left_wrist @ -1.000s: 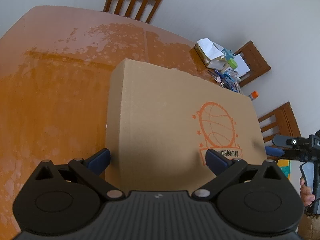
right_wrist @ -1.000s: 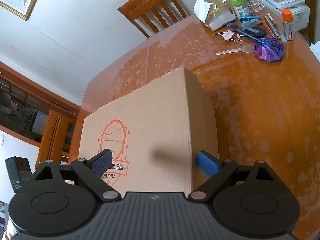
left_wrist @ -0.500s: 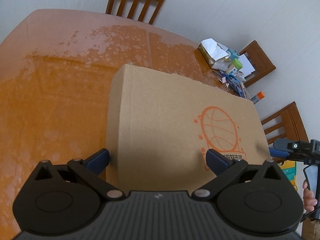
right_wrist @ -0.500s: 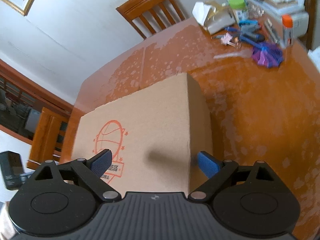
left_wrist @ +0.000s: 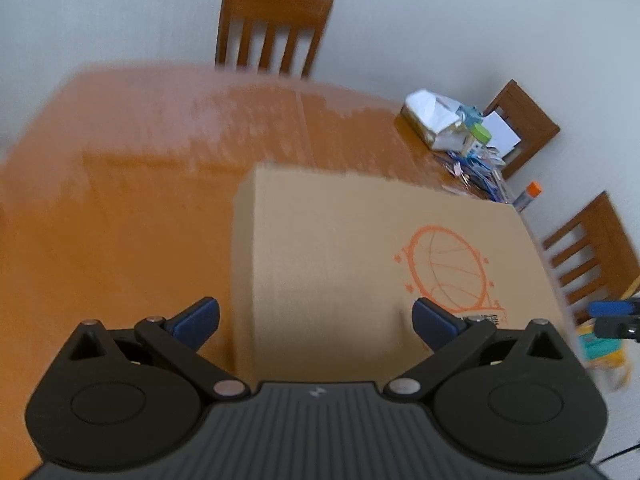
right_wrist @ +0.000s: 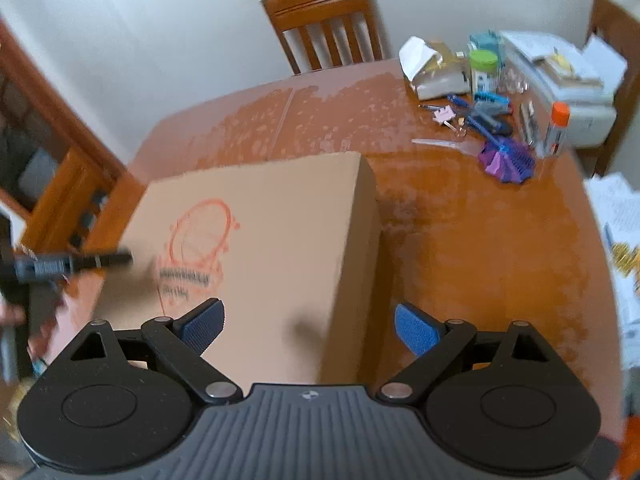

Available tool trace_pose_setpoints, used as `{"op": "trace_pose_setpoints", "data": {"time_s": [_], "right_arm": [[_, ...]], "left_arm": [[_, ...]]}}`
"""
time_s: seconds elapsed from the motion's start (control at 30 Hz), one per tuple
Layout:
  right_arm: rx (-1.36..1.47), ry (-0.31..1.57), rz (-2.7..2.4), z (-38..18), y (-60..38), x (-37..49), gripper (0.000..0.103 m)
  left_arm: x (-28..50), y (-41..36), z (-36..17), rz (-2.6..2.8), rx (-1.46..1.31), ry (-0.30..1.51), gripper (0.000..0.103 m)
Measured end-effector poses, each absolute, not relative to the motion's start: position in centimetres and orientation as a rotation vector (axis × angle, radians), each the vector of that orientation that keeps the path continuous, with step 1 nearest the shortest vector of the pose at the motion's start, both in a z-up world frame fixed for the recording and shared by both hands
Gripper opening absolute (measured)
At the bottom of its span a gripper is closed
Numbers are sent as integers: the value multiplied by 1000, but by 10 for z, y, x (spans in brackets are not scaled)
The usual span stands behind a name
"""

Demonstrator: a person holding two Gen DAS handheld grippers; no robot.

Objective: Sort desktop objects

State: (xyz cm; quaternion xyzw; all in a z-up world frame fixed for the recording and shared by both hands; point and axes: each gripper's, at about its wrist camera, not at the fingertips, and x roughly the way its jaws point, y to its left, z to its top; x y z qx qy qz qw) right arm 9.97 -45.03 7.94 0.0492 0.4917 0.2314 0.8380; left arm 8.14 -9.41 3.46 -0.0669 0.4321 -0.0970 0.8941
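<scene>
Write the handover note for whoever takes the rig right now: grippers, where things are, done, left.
Left gripper: jaws open, empty, above the left end of the cardboard box.
Right gripper: jaws open, empty, over the box's right edge.
The closed box lies flat on the wooden table. The clutter sits at the far right corner: green-lidded jar, pens, purple fan-shaped item, orange-capped tube, torn packet, paper stack.
Done: nothing visibly sorted.
Left: all of it.

Black ribbed gripper (left_wrist: 315, 318), blue pads (left_wrist: 196, 318), silver screws
</scene>
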Motion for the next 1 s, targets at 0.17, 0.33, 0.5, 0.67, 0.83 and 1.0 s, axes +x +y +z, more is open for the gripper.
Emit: {"op": "trace_pose_setpoints", "data": {"time_s": [0.17, 0.33, 0.5, 0.67, 0.83, 1.0], "right_arm": [[-40, 1003, 545, 80, -447, 65, 96], [-165, 984, 581, 72, -430, 42, 96], [-174, 1007, 557, 58, -425, 41, 96], [-148, 1019, 544, 46, -428, 41, 96], [-135, 1008, 541, 42, -428, 44, 96], [-140, 1013, 530, 37, -427, 50, 96]], "left_arm": [[70, -137, 59, -233, 134, 765, 102], [75, -171, 52, -283, 225, 761, 102], [81, -189, 44, -299, 240, 781, 102], [90, -201, 34, -249, 314, 795, 102], [90, -205, 29, -238, 348, 813, 102], [92, -206, 30, -234, 346, 824, 102]]}}
